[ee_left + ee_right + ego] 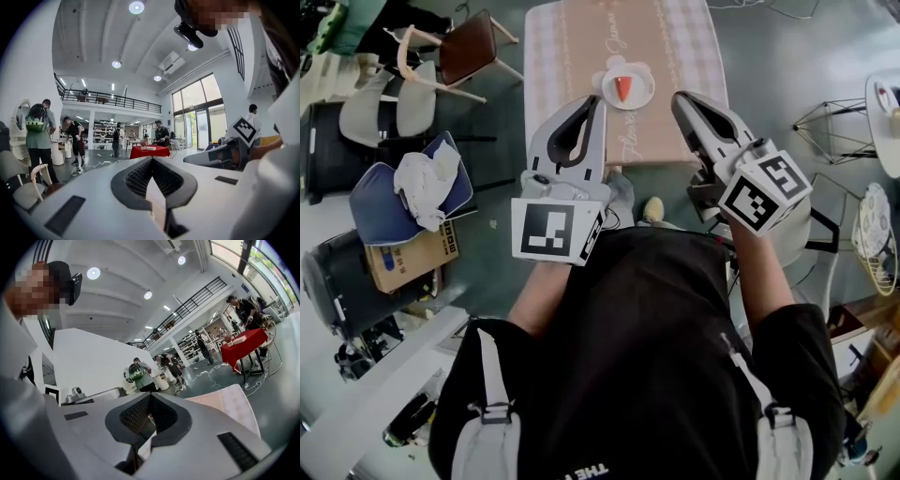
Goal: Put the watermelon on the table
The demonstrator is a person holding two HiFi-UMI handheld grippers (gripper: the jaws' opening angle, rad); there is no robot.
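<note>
- Left claw (597, 101) and right claw (679, 99) are both closed on nothing.
- Watermelon slice (622, 88) sits on a plate (644, 96) on the counter (572, 42) ahead.
- Best, I judge: open one claw early, approach level, pinch the slice gently.

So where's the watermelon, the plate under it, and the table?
watermelon (622, 88), head view, middle of the red slice.
plate (645, 92), head view, its white right rim.
table (572, 56), head view, bare checked cloth left of the plate.

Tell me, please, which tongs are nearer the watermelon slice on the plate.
Left. In the head view, the left tongs tip at the left rim of the plate, just left of the watermelon slice; the right tongs hang farther off to its right.
</note>
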